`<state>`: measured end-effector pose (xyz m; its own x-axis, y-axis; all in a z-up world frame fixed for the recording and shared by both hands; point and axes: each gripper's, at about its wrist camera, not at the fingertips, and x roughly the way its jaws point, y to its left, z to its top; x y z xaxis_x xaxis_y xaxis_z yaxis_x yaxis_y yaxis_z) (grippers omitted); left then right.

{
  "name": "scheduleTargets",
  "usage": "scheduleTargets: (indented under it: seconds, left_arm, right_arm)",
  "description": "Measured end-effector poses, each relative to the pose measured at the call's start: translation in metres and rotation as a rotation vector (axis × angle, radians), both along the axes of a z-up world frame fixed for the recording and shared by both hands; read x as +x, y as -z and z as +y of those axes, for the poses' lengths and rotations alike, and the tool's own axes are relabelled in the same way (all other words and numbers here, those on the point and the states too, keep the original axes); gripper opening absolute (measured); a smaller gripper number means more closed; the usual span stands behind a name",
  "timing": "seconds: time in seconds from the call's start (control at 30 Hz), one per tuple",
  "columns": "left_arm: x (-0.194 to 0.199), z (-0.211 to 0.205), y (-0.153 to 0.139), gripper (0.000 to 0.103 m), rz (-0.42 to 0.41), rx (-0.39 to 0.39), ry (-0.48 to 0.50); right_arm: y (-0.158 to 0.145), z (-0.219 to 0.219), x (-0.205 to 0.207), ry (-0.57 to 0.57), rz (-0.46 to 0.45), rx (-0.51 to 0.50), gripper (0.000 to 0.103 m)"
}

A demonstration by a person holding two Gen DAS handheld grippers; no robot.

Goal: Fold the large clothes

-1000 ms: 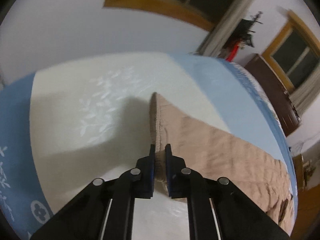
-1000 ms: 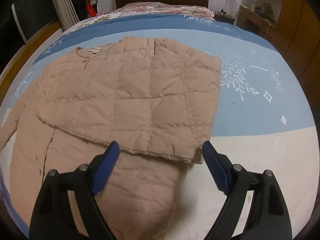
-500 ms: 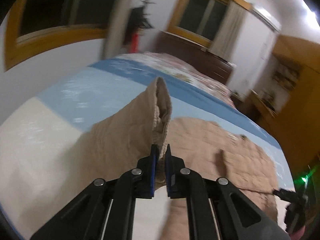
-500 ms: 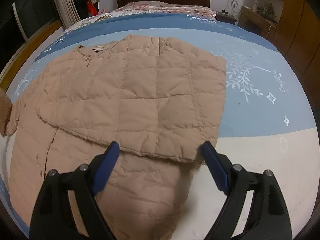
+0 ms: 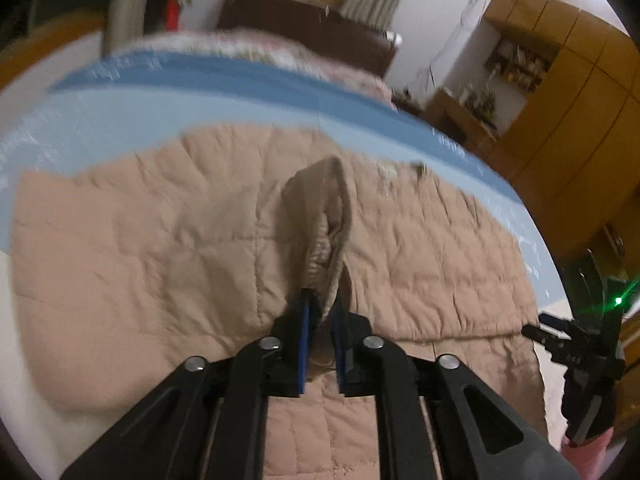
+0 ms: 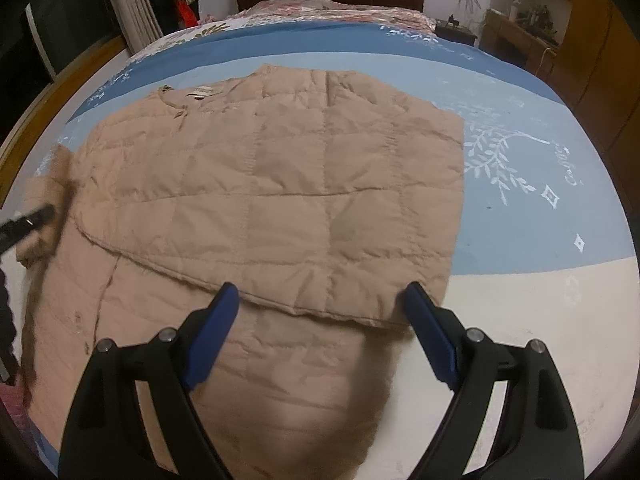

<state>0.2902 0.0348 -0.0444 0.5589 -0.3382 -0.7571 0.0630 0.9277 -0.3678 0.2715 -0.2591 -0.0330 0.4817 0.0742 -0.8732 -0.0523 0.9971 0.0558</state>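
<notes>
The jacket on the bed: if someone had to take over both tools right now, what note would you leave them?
Left tool: shut on the sleeve cuff, held up over the jacket.
Right tool: open, holding nothing, hovering at the near edge of the folded flap.
Jacket: spread flat on the bed, collar at the far end.
Done: the right side is folded in across the body.
Left: lay the held sleeve down across the body, release it, then probably fold the jacket end to end.
</notes>
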Motion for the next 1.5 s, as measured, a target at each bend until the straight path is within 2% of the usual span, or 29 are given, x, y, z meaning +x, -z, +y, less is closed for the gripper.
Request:
scheduleTargets:
  seconds: [0.1,0.17,0.23,0.27,0.4,0.5,0.57,0.6,0.73,0.87,0.9,1.0,1.07,1.13,1.17,1.2,1.23,1.27,1.4,1.5]
  left_arm:
    - [-0.013,0.007,0.009,0.028,0.057,-0.094,0.072]
    - [-0.024,0.016,0.008,0.033,0.047,-0.135,0.087]
    - [-0.033,0.03,0.003,0.034,0.025,-0.14,0.061]
    - [-0.033,0.037,0.0,0.034,0.017,-0.125,0.039]
    - [-0.031,0.068,0.002,0.033,0.007,0.032,-0.094]
    - [-0.023,0.076,0.026,0.032,0.062,0.019,-0.087]
    - [-0.021,0.078,0.037,0.032,0.07,-0.004,-0.082]
    - [-0.021,0.081,0.038,0.032,0.069,-0.014,-0.085]
    - [-0.03,0.087,0.029,0.026,0.062,0.0,-0.114]
    - [-0.037,0.088,0.006,0.027,0.024,0.162,-0.178]
    - [-0.037,0.092,0.003,0.027,0.025,0.182,-0.191]
    - [-0.038,0.105,0.002,0.027,0.038,0.204,-0.215]
    - [-0.038,0.109,0.004,0.027,0.045,0.18,-0.217]
    - [-0.038,0.113,0.006,0.027,0.05,0.154,-0.219]
    - [-0.038,0.112,0.007,0.027,0.047,0.15,-0.221]
    - [-0.04,0.112,0.006,0.027,0.044,0.148,-0.222]
    - [-0.04,0.113,0.005,0.027,0.043,0.146,-0.222]
    - [-0.041,0.113,0.004,0.027,0.041,0.141,-0.221]
    - [-0.047,0.116,-0.008,0.028,0.013,0.127,-0.232]
    - [-0.049,0.117,-0.017,0.03,-0.018,0.12,-0.243]
  right_arm:
    - [-0.003,0.011,0.002,-0.03,0.006,0.019,0.084]
    - [-0.003,0.021,0.005,-0.05,0.016,0.036,0.084]
    - [-0.003,0.036,0.01,-0.084,0.035,0.06,0.084]
    - [-0.003,0.045,0.013,-0.1,0.041,0.065,0.084]
    - [-0.006,0.081,0.022,-0.161,0.051,0.078,0.082]
    - [-0.009,0.111,0.032,-0.202,0.07,0.118,0.072]
    - [-0.009,0.13,0.039,-0.231,0.095,0.147,0.051]
    - [-0.008,0.141,0.043,-0.247,0.113,0.165,0.049]
    - [-0.008,0.181,0.05,-0.309,0.154,0.191,0.049]
    - [-0.008,0.219,0.052,-0.356,0.177,0.199,0.049]
    - [-0.009,0.225,0.053,-0.365,0.179,0.204,0.049]
    - [-0.01,0.244,0.057,-0.387,0.188,0.219,0.049]
    - [-0.007,0.255,0.061,-0.398,0.207,0.231,0.049]
    - [0.002,0.263,0.067,-0.398,0.237,0.239,0.045]
    - [0.006,0.267,0.07,-0.398,0.254,0.243,0.035]
    - [0.01,0.27,0.072,-0.4,0.267,0.244,0.03]
    - [0.012,0.271,0.073,-0.405,0.272,0.262,0.017]
    - [0.013,0.271,0.074,-0.411,0.27,0.283,0.012]
    - [-0.008,0.257,0.073,-0.416,0.192,0.301,0.009]
    - [-0.033,0.226,0.068,-0.401,0.117,0.293,0.009]
